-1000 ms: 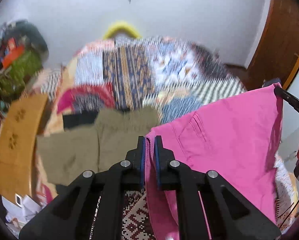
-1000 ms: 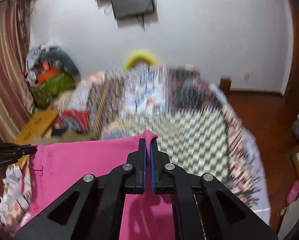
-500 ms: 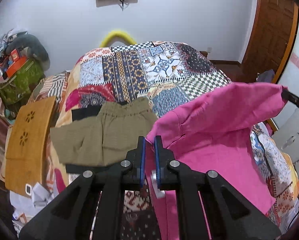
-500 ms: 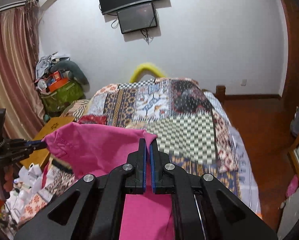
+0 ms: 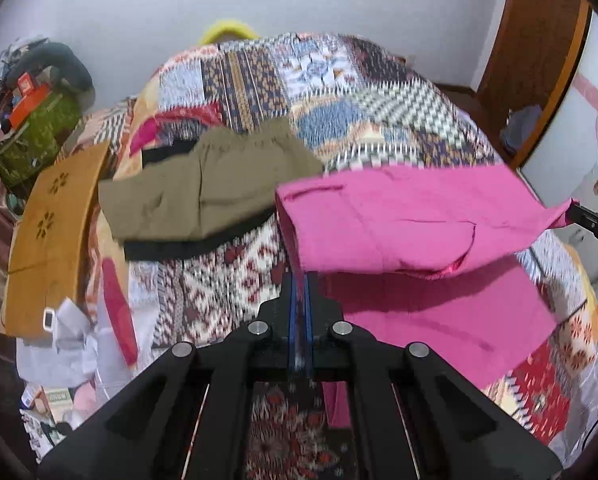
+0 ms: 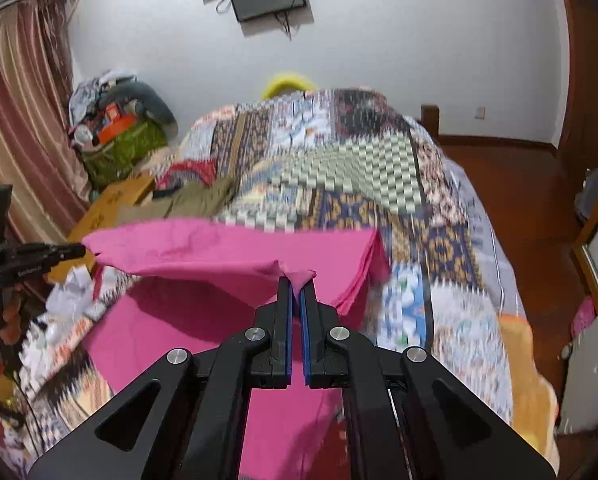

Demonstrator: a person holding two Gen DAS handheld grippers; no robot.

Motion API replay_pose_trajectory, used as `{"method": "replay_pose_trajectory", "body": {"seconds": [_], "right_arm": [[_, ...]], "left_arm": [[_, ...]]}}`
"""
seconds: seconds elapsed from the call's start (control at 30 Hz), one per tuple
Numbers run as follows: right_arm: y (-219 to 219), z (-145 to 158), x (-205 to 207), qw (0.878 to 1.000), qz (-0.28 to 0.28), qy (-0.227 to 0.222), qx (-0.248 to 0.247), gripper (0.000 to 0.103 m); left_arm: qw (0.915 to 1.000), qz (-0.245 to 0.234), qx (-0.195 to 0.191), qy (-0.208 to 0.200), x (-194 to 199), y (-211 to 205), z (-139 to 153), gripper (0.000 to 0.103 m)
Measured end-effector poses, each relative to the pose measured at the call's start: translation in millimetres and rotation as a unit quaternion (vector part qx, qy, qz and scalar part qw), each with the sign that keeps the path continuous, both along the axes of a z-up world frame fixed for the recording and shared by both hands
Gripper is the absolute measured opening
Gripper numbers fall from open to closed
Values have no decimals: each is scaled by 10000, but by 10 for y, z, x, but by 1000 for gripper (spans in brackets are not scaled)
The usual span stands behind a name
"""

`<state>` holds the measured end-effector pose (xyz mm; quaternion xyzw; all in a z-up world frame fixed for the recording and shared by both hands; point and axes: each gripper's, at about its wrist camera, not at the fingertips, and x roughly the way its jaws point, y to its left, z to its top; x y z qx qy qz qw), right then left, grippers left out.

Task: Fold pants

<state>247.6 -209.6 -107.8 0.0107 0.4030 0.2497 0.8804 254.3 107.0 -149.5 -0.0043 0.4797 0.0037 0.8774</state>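
A: Pink cotton, by the look of it, the pink pants (image 5: 411,216) are thin, soft and light. They sag between the two grips and keep no shape of their own.

B: Where are they now?

A: Over the near end of the bed (image 5: 339,80), on the patchwork quilt (image 6: 359,168). One layer lies flat on the quilt; the other hangs above it, stretched between the claws and doubled toward the flat part.

B: And the claws?

A: The left claw (image 5: 299,280) is pressed narrow on one corner of the lifted edge, a sliver of pink between its blue pads. The right claw (image 6: 295,280) is also closed tight, with a small tuft of pink poking out past its tips.

B: Are those good places to hold?

A: I judge so. Cloth this limp needs pinching at the corners of a seamed edge, where it is thicker and less likely to slip. Held mid-panel it would bunch.

B: What has changed in the last second?

A: A second ago the pants were held high as a near-upright sheet in front of the bed. Half a second ago they were draping forward. Now the lifted edge is lower and farther up the bed, so the fold lies almost over the flat layer. The olive garment (image 5: 203,188), just left of the pants on the quilt, has not moved.
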Motion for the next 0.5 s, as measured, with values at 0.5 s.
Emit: {"method": "replay_pose_trajectory", "body": {"seconds": [0.5], "right_arm": [[-233,-569,-481,9956,-369,734,-448,12]], "left_arm": [[9998,-7,174,74,-350,-1,-152,18]]}}
